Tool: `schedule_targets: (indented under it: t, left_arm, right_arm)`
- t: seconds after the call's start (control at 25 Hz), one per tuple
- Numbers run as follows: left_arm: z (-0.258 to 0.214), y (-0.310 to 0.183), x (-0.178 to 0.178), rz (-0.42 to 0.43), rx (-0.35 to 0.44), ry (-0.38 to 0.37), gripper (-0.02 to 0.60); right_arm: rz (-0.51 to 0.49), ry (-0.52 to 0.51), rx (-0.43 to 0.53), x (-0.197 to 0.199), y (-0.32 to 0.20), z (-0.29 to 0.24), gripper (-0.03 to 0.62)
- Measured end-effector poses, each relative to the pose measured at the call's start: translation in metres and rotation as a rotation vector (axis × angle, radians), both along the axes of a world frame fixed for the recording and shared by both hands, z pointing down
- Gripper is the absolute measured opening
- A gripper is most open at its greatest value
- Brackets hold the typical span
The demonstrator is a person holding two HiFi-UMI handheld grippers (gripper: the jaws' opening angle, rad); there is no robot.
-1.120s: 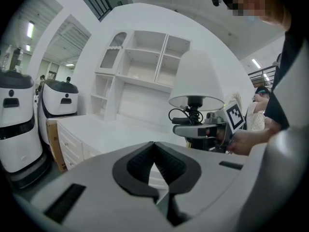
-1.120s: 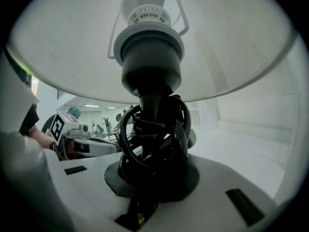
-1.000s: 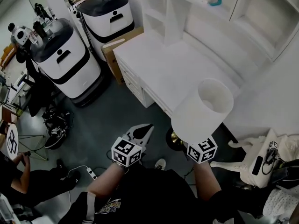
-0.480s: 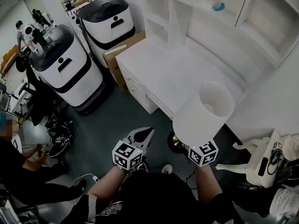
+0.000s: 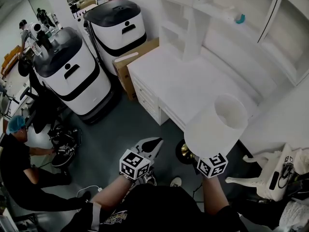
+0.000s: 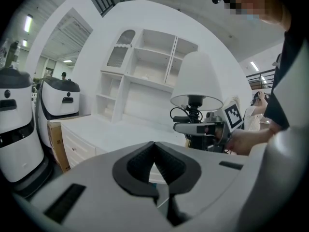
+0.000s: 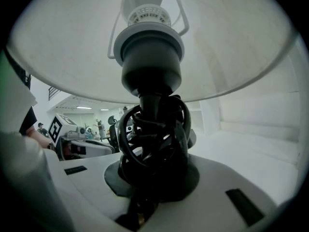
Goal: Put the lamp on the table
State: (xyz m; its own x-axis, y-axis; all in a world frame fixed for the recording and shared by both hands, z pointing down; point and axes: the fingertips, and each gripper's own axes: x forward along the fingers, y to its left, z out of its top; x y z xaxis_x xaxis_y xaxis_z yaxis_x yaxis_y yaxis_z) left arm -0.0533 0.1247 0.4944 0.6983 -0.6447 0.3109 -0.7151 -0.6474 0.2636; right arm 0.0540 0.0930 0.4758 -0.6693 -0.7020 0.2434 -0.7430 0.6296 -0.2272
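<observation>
A lamp with a white shade (image 5: 217,127) and a brass base (image 5: 187,152) hangs upright above the floor, just in front of the white desk (image 5: 178,79). My right gripper (image 5: 208,161) is shut on its dark stem (image 7: 153,144), where a black cord is wound; the shade (image 7: 87,47) spreads overhead. The left gripper view shows the lamp (image 6: 195,79) and the right gripper (image 6: 203,128) off to the right of the desk (image 6: 111,129). My left gripper (image 5: 153,145) is shut on nothing, left of the lamp; its pads (image 6: 154,170) meet.
Two white-and-black machines (image 5: 72,74) (image 5: 118,25) and a cardboard box (image 5: 135,62) stand left of the desk. White shelves (image 5: 193,13) rise behind the desktop. A person in a blue cap (image 5: 17,149) crouches at the left. A white chair with a bag (image 5: 270,170) sits at the right.
The lamp stays in my right gripper and sits a little further right and lower in the head view. The desk looks nearer. A person in a blue cap has come into view at the left.
</observation>
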Motion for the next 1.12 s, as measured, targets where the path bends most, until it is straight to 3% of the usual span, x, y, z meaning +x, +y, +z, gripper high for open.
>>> schedule_targets:
  t: [0.4, 1.12]
  left_arm:
    - [0.000, -0.033, -0.042, 0.030, 0.008, 0.018, 0.008]
    - [-0.005, -0.058, -0.064, 0.153, 0.029, 0.052, 0.008]
  right_arm:
    - [0.036, 0.010, 0.011, -0.039, -0.031, -0.004, 0.061]
    - [0.150, 0.016, 0.031, -0.067, -0.047, -0.013, 0.061]
